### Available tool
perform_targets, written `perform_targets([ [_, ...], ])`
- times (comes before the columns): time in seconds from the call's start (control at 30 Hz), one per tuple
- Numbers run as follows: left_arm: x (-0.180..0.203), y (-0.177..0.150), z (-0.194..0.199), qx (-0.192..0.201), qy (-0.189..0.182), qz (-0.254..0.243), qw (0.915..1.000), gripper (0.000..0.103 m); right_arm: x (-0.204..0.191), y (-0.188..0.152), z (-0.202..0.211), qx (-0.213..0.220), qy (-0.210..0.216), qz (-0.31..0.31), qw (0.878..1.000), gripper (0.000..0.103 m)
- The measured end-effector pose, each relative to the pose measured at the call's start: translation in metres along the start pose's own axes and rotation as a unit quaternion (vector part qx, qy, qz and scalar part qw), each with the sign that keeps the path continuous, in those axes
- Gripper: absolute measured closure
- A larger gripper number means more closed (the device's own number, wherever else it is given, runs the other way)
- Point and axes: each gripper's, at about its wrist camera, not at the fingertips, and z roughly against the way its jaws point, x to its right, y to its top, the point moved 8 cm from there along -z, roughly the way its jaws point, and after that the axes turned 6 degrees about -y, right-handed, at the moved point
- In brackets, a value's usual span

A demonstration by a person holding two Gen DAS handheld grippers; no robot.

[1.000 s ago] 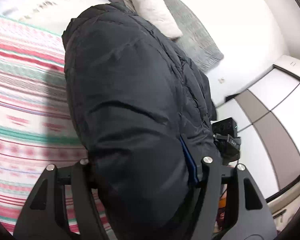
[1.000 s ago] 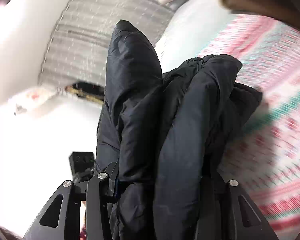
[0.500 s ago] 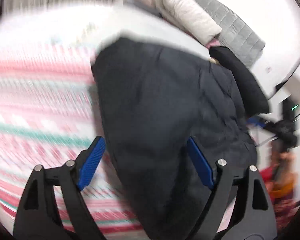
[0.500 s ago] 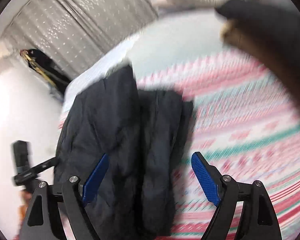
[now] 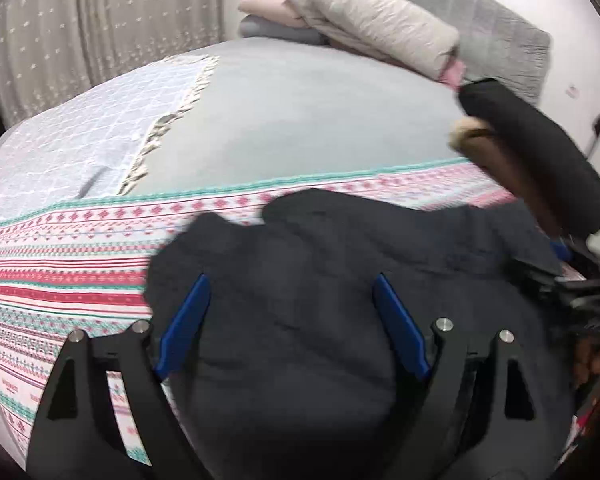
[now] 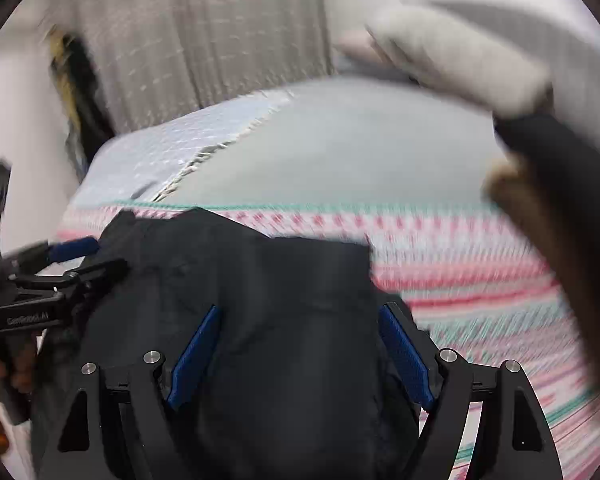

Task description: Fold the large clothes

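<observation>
A black puffy jacket (image 5: 340, 288) lies folded on the striped pink, red and teal blanket (image 5: 60, 280) near the bed's front edge; it also shows in the right wrist view (image 6: 268, 300). My left gripper (image 5: 290, 296) is open above the jacket, blue pads spread, holding nothing. My right gripper (image 6: 298, 328) is open too, just above the jacket's near part. The left gripper shows at the left of the right wrist view (image 6: 72, 260).
The bed has a grey sheet (image 5: 300, 120) and a pale checked throw (image 5: 92, 128) beyond the blanket. Rolled beige bedding (image 5: 372, 28) lies at the grey headboard. A dark garment with a brown lining (image 5: 540, 160) lies at the right. A curtain (image 5: 80, 20) hangs behind.
Both grippers held the jacket up a second ago. They opened and let it go, and it now lies on the blanket. Both grippers have drawn back above it.
</observation>
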Motion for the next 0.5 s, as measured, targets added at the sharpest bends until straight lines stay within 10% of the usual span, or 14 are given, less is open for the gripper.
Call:
perform_targets([
  [0.23,-0.06,-0.013,0.029,0.001,0.05,0.063,0.9967,0.018,0.051,-0.001,0.021,-0.01,0.024,-0.074,0.997,0.021],
  [0.5,-0.02,-0.055,0.106,0.013,0.079,0.036,0.9961,0.006,0.032,-0.016,0.074,0.001,-0.025,-0.023,0.999,0.02],
])
